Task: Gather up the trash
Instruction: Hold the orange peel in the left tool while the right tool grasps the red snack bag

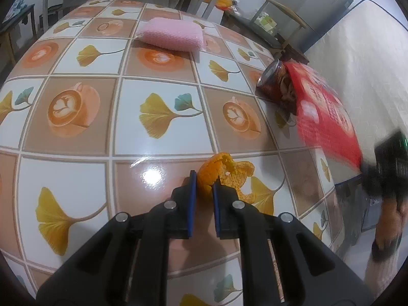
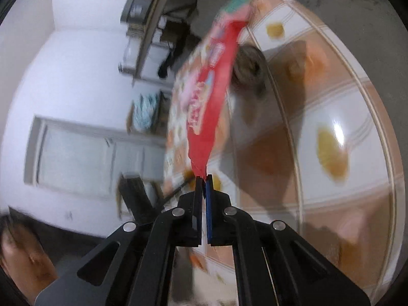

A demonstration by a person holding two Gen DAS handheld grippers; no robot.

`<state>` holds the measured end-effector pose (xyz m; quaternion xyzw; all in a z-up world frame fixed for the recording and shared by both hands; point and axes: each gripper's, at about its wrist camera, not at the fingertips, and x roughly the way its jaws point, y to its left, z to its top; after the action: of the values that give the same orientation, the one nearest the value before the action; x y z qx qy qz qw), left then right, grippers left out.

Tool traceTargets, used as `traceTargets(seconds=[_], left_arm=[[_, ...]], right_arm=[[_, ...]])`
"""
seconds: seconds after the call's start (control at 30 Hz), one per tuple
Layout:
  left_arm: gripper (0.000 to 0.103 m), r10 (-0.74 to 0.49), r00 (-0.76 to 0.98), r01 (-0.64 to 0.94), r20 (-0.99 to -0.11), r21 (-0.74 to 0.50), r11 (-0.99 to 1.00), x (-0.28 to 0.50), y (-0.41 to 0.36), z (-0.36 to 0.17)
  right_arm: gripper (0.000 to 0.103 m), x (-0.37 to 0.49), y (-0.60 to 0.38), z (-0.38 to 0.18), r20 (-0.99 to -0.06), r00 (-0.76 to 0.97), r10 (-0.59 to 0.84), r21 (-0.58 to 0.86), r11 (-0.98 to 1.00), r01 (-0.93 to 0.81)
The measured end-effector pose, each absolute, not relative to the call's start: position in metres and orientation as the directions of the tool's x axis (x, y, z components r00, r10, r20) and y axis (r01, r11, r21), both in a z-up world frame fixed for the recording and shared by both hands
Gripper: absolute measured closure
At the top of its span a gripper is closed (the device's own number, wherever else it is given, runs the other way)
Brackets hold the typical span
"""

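Note:
An orange peel [image 1: 224, 176] lies on the patterned tablecloth, and my left gripper [image 1: 204, 183] is shut on its near edge. At the table's right edge a red snack wrapper [image 1: 323, 117] hangs stretched out beside a dark glass jar [image 1: 275, 81]. In the right wrist view the red snack wrapper [image 2: 216, 89] is blurred, and my right gripper [image 2: 204, 178] is shut on its lower corner. The jar [image 2: 250, 63] shows behind the wrapper. My right gripper appears as a dark blur [image 1: 387, 163] at the far right in the left wrist view.
A pink sponge [image 1: 170, 37] lies at the far side of the table [image 1: 158, 84]. A wooden chair [image 1: 283, 25] stands beyond the table's far right corner. A person's hand [image 1: 387, 224] shows at the right, and a person [image 2: 23, 250] at the lower left.

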<state>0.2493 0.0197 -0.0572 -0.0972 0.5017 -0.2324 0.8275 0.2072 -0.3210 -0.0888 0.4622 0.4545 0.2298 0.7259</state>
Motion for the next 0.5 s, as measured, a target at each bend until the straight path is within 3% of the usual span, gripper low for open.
traceTargets(seconds=[0.1,0.17,0.27,0.5], left_arm=[[0.093,-0.479,0.39,0.283,-0.786,-0.393,0.875,0.248,0.022,-0.058],[0.093,-0.478,0.391,0.282,-0.787,-0.392,0.876,0.247,0.023,-0.058],[0.093,-0.473,0.393,0.282,-0.789,-0.386,0.878,0.246,0.023,-0.058],[0.093,-0.471,0.393,0.279,-0.789,-0.386,0.879,0.244,0.023,-0.058]], right_arm=[[0.098,0.173,-0.312,-0.098,-0.513,0.411,0.754,0.846,0.525,0.093],[0.095,0.157,-0.311,-0.107,-0.606,0.374,0.702,0.783,0.609,0.125],[0.057,0.148,-0.321,-0.12,-0.682,0.365,0.634,0.724,0.655,0.215],[0.051,0.169,-0.345,-0.123,-0.638,0.477,0.605,0.755,0.614,0.231]])
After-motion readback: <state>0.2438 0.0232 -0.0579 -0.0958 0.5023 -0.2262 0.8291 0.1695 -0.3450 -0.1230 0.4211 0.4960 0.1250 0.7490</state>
